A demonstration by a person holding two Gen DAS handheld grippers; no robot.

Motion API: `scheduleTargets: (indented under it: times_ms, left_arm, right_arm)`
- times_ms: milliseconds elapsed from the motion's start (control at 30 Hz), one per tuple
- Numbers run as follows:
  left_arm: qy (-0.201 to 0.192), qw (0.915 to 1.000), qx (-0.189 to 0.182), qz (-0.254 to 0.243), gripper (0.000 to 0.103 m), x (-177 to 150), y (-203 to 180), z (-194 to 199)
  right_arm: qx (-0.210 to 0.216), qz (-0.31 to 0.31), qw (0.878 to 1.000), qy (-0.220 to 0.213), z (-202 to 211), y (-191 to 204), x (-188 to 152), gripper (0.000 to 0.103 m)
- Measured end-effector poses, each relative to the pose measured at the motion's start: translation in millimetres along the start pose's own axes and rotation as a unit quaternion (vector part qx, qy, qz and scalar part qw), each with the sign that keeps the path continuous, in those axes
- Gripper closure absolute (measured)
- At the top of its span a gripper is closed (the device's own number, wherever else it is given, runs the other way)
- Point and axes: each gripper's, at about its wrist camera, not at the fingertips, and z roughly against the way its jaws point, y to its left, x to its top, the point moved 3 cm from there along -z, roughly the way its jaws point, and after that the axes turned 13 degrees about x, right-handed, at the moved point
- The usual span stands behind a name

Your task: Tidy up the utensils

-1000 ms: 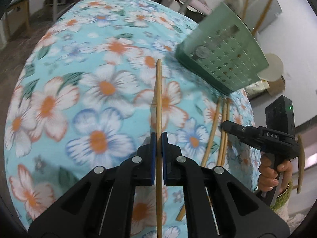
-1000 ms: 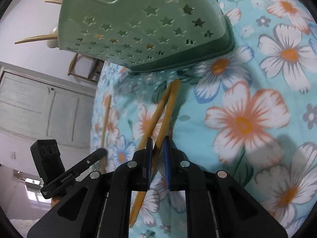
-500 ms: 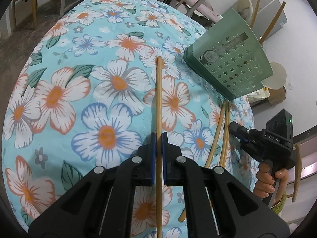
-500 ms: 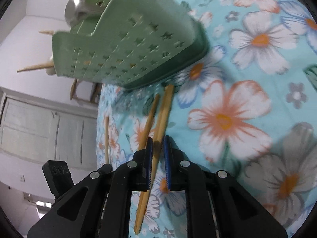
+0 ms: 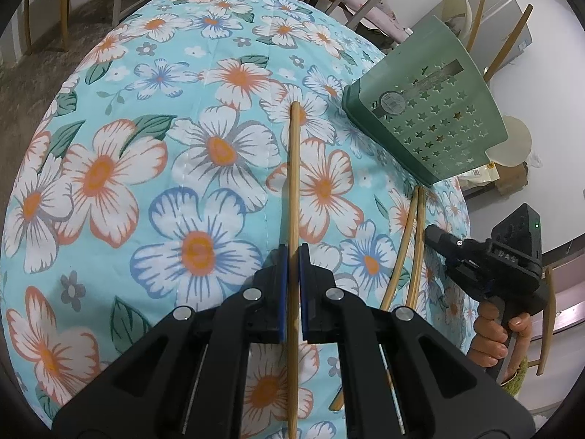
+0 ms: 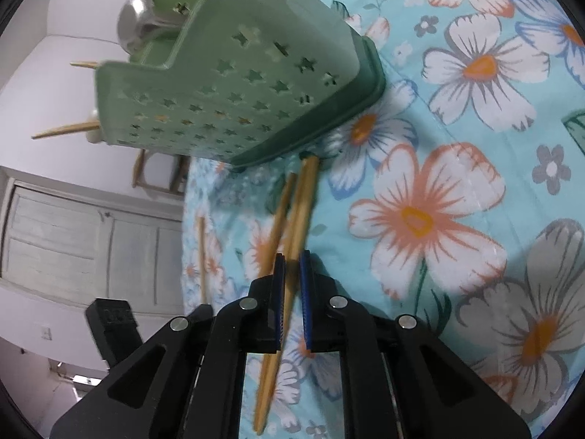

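Note:
The table is covered by a floral cloth [image 5: 153, 168]. My left gripper [image 5: 291, 256] is shut on a single wooden chopstick [image 5: 293, 168] that points toward the far side. A green star-pierced utensil holder [image 5: 424, 117] stands at the right, holding upright chopsticks [image 5: 508, 47] and a metal spoon [image 6: 137, 23]. Just in front of its base lies a pair of chopsticks [image 6: 298, 205]. My right gripper [image 6: 290, 259] is shut on that pair partway along, low over the cloth. In the left wrist view the right gripper [image 5: 435, 236] shows with a hand [image 5: 493, 333] on its grip.
The cloth drops away at the table's edge [image 5: 460, 197] right behind the holder. Wooden benches [image 5: 47, 7] stand on the floor beyond the far side. A cardboard box [image 5: 512, 179] and a white door [image 6: 91, 252] lie off the table.
The right wrist view has rolled and now looks more steeply at the holder, which looms larger. The pair stays between the right jaws. The left gripper keeps its chopstick, hardly moved.

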Motion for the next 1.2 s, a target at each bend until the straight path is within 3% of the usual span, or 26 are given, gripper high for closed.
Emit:
scheduleTargets:
  times_ms: [233, 467, 600, 1200]
  left_arm:
    - [0.001, 1.0, -0.002, 0.002, 0.098, 0, 0, 0]
    - [0.002, 1.0, 0.001, 0.001, 0.098, 0, 0, 0]
    - [0.007, 1.0, 0.003, 0.002, 0.098, -3, 1, 2]
    - [0.013, 0.9997, 0.02, -0.007, 0.098, -10, 4, 8]
  right_arm:
    - [-0.015, 0.026, 1.0, 0.003, -10, 10, -3, 0.095]
    - [-0.102, 0.12, 0.986, 0.05, -11, 31, -7, 0.095]
    - [-0.129, 0.145, 0.978, 0.074, -7, 33, -14, 0.095]
    - [-0.115, 0.116, 0.986, 0.039, -5, 19, -16, 0.094]
